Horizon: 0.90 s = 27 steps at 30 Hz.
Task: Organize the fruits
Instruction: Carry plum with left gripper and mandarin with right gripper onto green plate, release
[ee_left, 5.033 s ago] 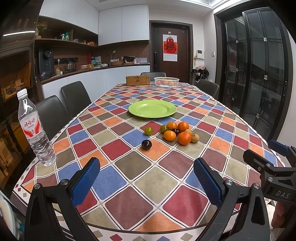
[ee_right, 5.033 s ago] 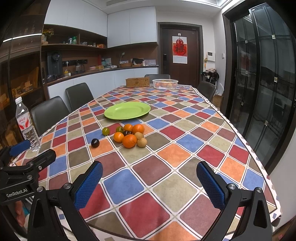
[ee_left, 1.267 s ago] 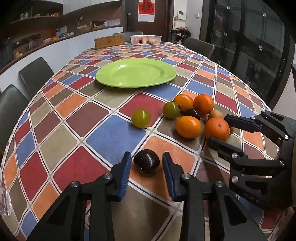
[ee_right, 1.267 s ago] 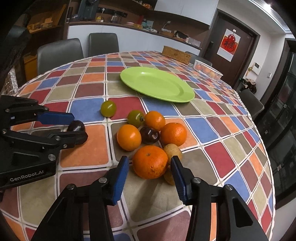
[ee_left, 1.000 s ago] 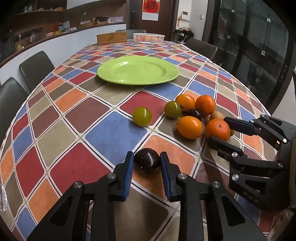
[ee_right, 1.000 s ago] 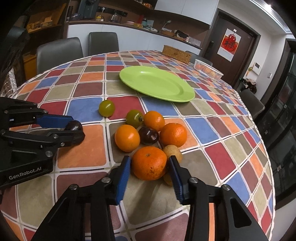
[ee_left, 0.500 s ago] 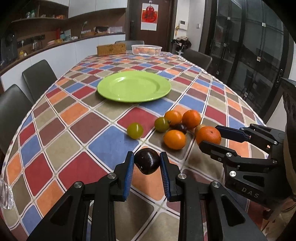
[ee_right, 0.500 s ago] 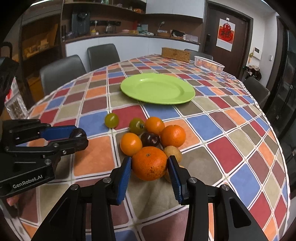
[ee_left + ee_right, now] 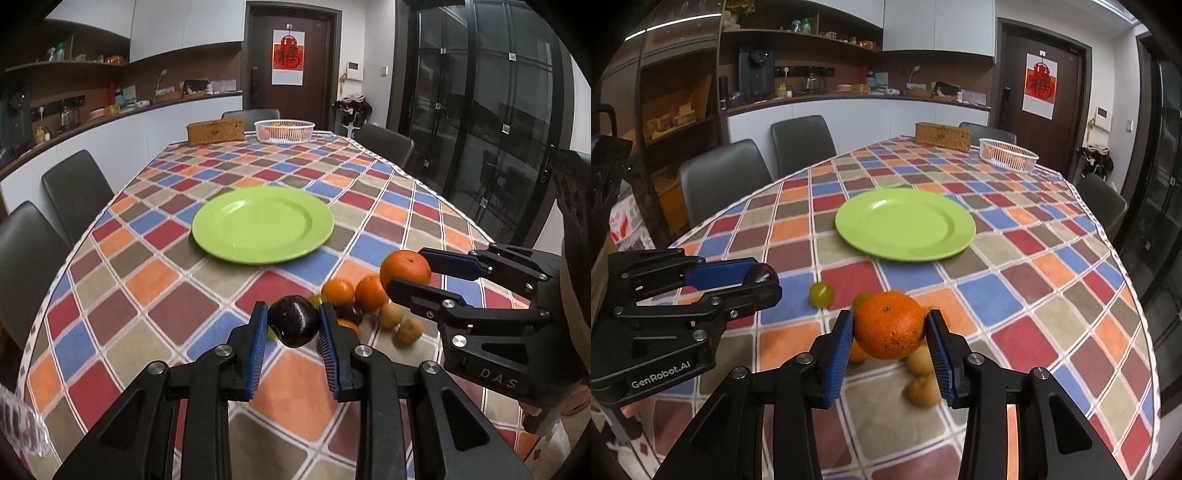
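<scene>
My left gripper (image 9: 293, 326) is shut on a dark plum (image 9: 294, 321) and holds it above the table; it also shows in the right wrist view (image 9: 759, 282). My right gripper (image 9: 890, 332) is shut on a large orange (image 9: 889, 325), lifted above the fruit pile; it also shows in the left wrist view (image 9: 406, 271). A green plate (image 9: 263, 224) lies empty beyond both grippers, also in the right wrist view (image 9: 905, 223). Oranges (image 9: 338, 291), small brown fruits (image 9: 408, 328) and a green fruit (image 9: 821, 294) stay on the checkered cloth.
A white basket (image 9: 284, 131) with fruit and a woven box (image 9: 215, 132) stand at the table's far end. Dark chairs (image 9: 75, 188) line the left side. A water bottle (image 9: 20, 430) shows at the near left edge. Glass doors stand on the right.
Both grippers have risen from the table with their fruit, the left with the plum and the right with the orange, and moved a little toward the plate.
</scene>
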Available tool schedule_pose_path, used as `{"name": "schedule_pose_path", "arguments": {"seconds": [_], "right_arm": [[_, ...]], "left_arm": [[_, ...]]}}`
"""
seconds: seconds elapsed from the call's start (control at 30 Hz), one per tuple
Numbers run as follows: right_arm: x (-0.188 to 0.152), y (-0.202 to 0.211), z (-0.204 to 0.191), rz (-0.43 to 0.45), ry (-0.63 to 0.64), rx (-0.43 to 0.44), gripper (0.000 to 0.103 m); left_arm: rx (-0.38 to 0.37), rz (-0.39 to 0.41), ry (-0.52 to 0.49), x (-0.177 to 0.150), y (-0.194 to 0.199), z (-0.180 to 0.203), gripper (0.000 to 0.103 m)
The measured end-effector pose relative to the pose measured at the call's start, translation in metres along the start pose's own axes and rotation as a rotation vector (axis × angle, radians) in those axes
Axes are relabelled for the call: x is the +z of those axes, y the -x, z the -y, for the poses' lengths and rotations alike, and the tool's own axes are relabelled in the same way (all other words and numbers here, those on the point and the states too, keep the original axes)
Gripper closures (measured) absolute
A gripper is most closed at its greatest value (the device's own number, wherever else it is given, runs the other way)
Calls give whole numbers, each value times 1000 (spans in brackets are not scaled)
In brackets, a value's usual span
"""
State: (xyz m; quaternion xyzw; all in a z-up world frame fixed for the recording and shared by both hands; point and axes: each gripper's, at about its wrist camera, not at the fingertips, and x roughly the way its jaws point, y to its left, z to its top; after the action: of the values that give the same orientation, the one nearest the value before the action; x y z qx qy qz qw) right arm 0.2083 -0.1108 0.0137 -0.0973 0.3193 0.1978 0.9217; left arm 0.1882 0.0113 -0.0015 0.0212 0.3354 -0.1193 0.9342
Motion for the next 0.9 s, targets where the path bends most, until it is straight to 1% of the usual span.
{"name": "schedule_pose_path", "arguments": {"seconds": [0.17, 0.4, 0.63, 0.9], "right_arm": [[22, -12, 7, 1, 9, 5, 62], [50, -40, 17, -29, 15, 27, 62], [75, -81, 33, -90, -12, 52, 62], [91, -129, 45, -153, -10, 56, 62]], "left_arm": [[-5, 10, -18, 19, -10, -8, 75], [-33, -13, -35, 48, -42, -25, 75], [-67, -73, -11, 70, -86, -43, 75], [-74, -145, 34, 83, -135, -64, 75]]}}
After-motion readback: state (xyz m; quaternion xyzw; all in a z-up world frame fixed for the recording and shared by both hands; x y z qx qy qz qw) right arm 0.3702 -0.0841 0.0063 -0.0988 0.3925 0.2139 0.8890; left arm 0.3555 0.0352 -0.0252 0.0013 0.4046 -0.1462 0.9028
